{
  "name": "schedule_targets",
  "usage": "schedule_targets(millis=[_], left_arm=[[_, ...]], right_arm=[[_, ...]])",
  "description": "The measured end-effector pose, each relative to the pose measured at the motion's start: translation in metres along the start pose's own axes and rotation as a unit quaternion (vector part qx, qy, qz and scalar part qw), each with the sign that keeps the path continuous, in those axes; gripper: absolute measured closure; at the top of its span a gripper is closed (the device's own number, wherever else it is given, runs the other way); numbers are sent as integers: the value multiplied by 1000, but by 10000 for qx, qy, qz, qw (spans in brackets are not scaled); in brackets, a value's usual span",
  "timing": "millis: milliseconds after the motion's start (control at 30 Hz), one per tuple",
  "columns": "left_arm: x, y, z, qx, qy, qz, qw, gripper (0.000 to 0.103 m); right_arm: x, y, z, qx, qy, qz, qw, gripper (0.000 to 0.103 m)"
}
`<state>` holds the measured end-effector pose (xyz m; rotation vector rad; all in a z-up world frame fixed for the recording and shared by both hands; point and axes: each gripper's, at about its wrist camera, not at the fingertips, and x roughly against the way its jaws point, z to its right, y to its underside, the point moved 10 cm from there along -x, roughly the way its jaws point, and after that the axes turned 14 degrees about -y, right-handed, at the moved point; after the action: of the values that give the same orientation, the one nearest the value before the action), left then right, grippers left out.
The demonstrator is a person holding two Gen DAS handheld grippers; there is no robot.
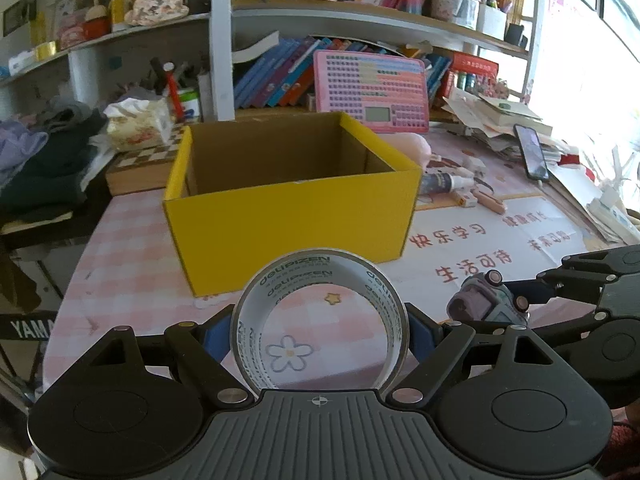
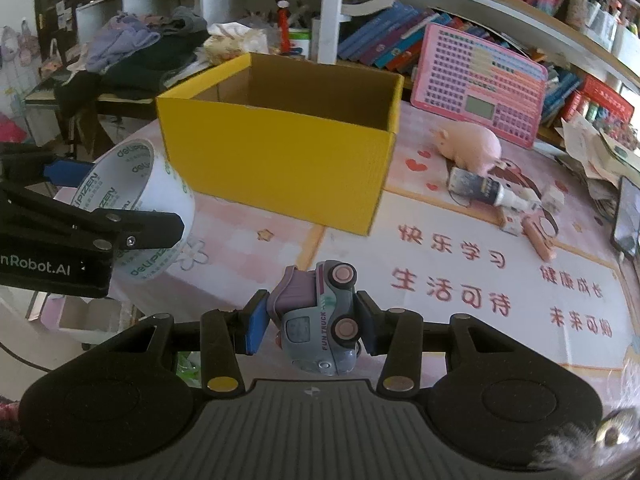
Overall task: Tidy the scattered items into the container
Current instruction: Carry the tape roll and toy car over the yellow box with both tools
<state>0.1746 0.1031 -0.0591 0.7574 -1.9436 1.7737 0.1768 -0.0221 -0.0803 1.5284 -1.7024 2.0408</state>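
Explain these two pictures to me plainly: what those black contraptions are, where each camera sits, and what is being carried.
No robot here: a person holds a two-finger claw in each hand, with a fisheye camera on each looking forward along the fingers. The left camera shows the left claw gripping a roll of clear tape. The right camera shows the right claw clamped on a toy truck. Ahead on the pink table mat stands an open yellow box. Beyond it lie a pink toy pig and a glue bottle.

One yellow box (image 2: 280,160); one tape roll (image 1: 320,320); one toy truck (image 2: 320,316); one pink pig (image 2: 472,148); one glue bottle (image 2: 492,192).
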Motion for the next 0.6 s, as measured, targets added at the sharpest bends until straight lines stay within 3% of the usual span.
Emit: schedule_targets(millis=[267,600], left_arm=[[4,-7,-19,110,-161,170,9997,17],[17,-56,-30,96,-291,836,9960,17]], right_arm=[[-9,-18,-20,384,-172,81,9991,60],[8,-70,-23,943,-253,828,9918,60]])
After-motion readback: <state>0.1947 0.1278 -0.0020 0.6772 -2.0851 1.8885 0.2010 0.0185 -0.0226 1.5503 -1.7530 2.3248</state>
